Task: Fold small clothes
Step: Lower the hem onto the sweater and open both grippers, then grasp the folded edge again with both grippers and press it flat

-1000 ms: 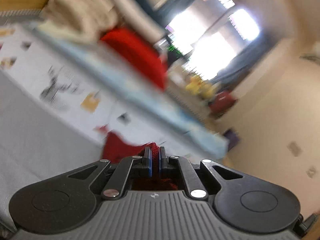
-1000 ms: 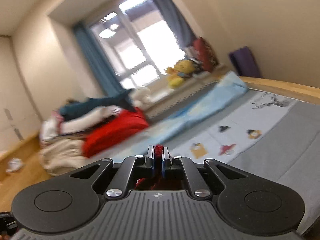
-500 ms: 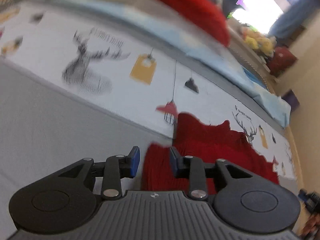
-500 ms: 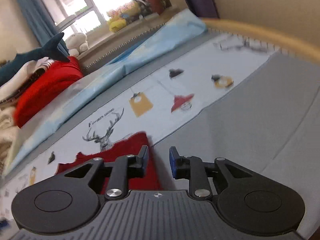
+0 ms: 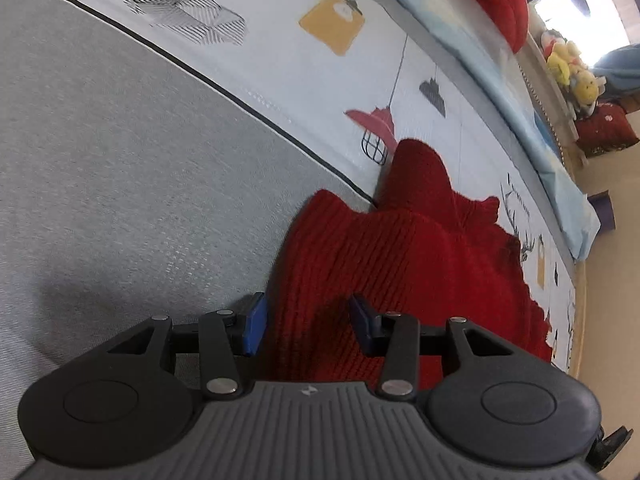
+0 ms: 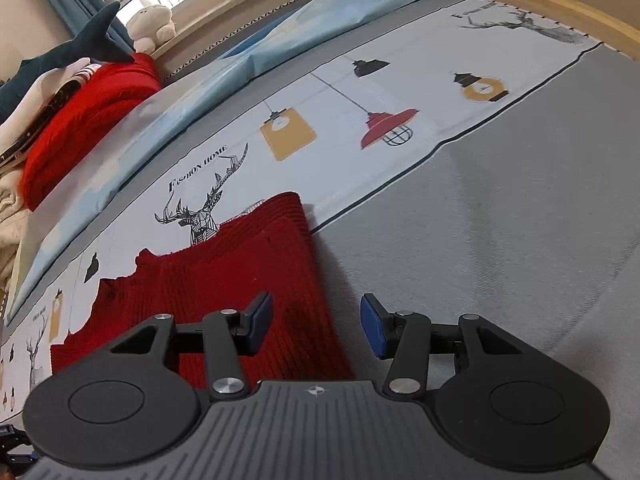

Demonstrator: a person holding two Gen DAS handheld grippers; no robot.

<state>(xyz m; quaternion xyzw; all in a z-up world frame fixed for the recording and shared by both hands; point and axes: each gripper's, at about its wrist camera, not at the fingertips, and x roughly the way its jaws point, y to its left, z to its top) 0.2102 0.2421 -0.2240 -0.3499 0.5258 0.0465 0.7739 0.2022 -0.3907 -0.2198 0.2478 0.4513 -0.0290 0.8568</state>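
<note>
On the bed: a red knitted sweater (image 5: 400, 256) is lying spread across the grey bedspread (image 5: 120, 184) and its white printed strip (image 6: 360, 92), one edge crossing the dark line where the two meet

Left gripper (image 5: 306, 322): its jaws are opening, blue pads standing apart over the sweater's near edge; knit is showing between them but the pads are not pressing on it

Right gripper (image 6: 316, 328): its jaws are also opening, hanging over the sweater's right edge, with knit under the left pad and bare grey cloth under the right; nothing is being gripped

Handling: the ribbed knit is looking soft, thick and limp, so it is likely going to sag and drag on the bedspread rather than slide; light enough for two pinches, and not fragile

Where to hold: probably the two near corners or the side edges, pinching through the full thickness so that only one layer is not lifting away

Hard to make out: the gripper bodies are covering the nearest hem in both views, so how flat it is lying is unclear; which bump is sleeve, collar or shoulder is not certain; the far edge is looking ragged and partly folded

Beyond: a pile of clothes (image 6: 80, 112) and soft toys (image 6: 152, 26) are sitting well apart
</note>
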